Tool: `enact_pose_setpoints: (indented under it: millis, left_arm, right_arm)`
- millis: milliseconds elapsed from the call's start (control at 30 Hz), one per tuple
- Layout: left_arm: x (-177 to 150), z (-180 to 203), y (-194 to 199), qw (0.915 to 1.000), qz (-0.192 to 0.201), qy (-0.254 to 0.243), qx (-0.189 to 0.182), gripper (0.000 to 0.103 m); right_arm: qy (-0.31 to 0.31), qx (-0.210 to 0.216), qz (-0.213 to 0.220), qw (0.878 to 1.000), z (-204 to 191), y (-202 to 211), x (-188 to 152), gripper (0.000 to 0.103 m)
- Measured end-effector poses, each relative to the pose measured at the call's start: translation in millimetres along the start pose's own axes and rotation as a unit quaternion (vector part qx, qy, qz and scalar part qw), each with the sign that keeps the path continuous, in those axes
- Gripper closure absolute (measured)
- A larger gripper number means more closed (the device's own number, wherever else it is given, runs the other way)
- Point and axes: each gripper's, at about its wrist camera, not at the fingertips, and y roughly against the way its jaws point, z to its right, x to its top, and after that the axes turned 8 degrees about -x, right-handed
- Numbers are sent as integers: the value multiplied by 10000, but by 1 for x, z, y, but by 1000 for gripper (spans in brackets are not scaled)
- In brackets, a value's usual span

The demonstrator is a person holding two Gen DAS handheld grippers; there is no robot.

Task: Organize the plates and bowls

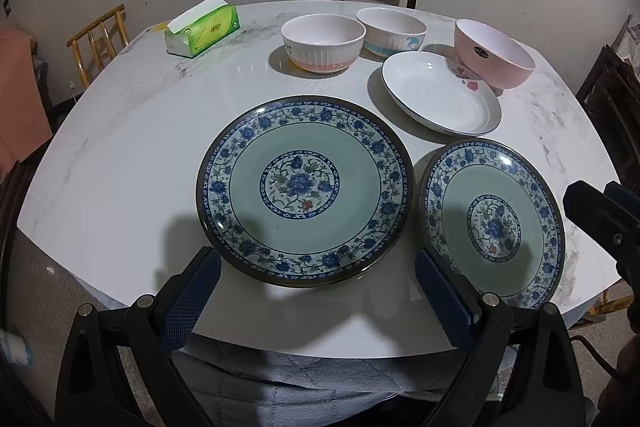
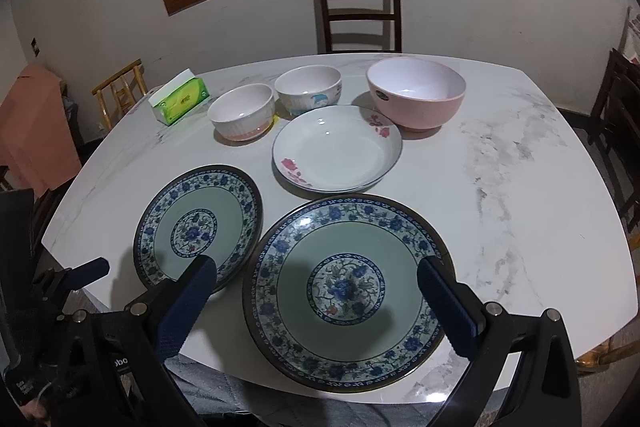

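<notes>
Two blue-floral plates lie side by side at the table's near edge. The left plate (image 1: 304, 191) (image 2: 198, 227) sits just beyond my open left gripper (image 1: 318, 263), whose fingers are empty. The right plate (image 1: 494, 223) (image 2: 348, 287) lies under my open right gripper (image 2: 318, 267), also empty. Behind them rests a white plate with pink flowers (image 1: 440, 93) (image 2: 336, 149). Further back stand a pink-based ribbed bowl (image 1: 322, 43) (image 2: 242, 111), a blue-banded white bowl (image 1: 392, 31) (image 2: 308, 89) and a larger pink bowl (image 1: 494, 53) (image 2: 416, 93).
A green tissue pack (image 1: 202, 29) (image 2: 180, 99) lies at the back left of the white marble table (image 1: 120, 147). A dark wooden chair (image 2: 358, 11) stands behind the table, and other chairs flank both sides. The table's right half (image 2: 520, 167) is bare.
</notes>
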Motion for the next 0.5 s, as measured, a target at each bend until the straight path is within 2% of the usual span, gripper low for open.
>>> enact_pose_setpoints:
  millis: [67,233,400,500]
  left_arm:
    - [1,-4,-1,10000,-38,19,-41,16]
    - [6,-27,-4,9992,-139,289,-243,17]
    - [13,-54,-5,9975,-217,595,-298,17]
    - [20,-72,-8,9950,-341,801,-482,18]
  right_arm:
    - [20,107,-37,9999,-1,-1,2,0]
    - [189,371,-139,9990,-6,-8,10,0]
    - [220,826,-526,9949,-11,-20,24,0]
    - [292,988,-739,9919,-18,-34,32,2]
